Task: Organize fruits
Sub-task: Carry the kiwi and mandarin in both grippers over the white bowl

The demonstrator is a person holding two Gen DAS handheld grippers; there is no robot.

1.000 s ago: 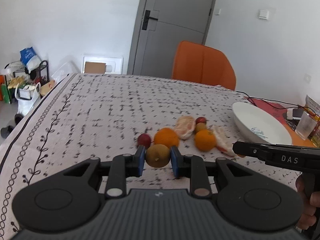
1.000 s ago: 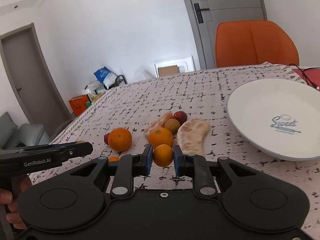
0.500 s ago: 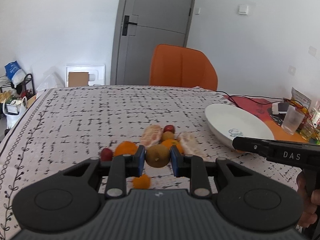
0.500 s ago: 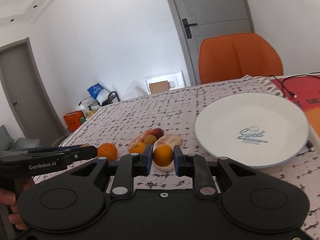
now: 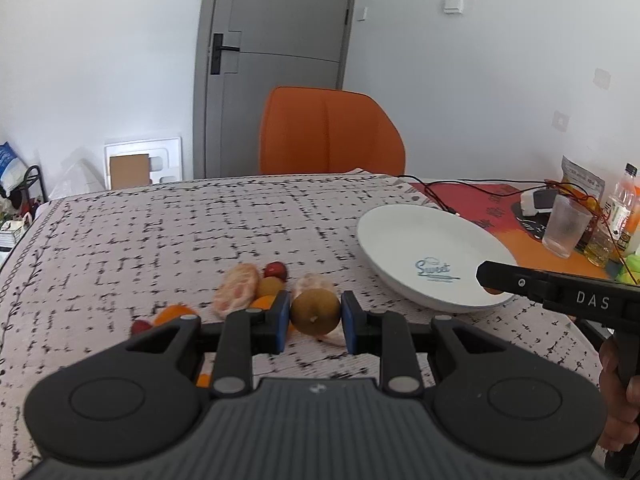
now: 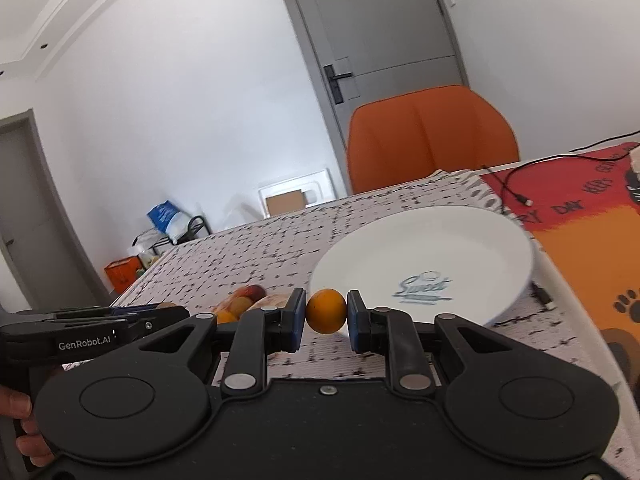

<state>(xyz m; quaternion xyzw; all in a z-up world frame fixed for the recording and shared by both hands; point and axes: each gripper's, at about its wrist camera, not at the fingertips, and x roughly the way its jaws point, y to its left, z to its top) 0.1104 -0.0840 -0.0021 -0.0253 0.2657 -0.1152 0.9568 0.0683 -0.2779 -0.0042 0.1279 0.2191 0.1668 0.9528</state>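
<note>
My left gripper (image 5: pixel 315 322) is clamped on a brown fruit (image 5: pixel 315 311). It sits square between the blue pads at the centre of the left view, touching both. It is nearly round, a little wider than tall, so its long axis runs pad to pad; a small stem mark faces the camera.

My right gripper (image 6: pixel 326 314) is clamped on a small orange (image 6: pixel 326 311), which sits at the centre of the right view between the pads, touching both. It is round; I cannot tell which way its stem points.

The white plate (image 5: pixel 384 236) lies right of centre in the left view, up and right of the brown fruit. In the right view the plate (image 6: pixel 500 236) fills the middle right, and the orange shows just in front of its near rim.

The other fruit (image 5: pixel 248 292) lies on the tablecloth (image 5: pixel 160 240) left of centre, just behind my left finger. An orange chair (image 5: pixel 330 132) stands beyond the table.
</note>
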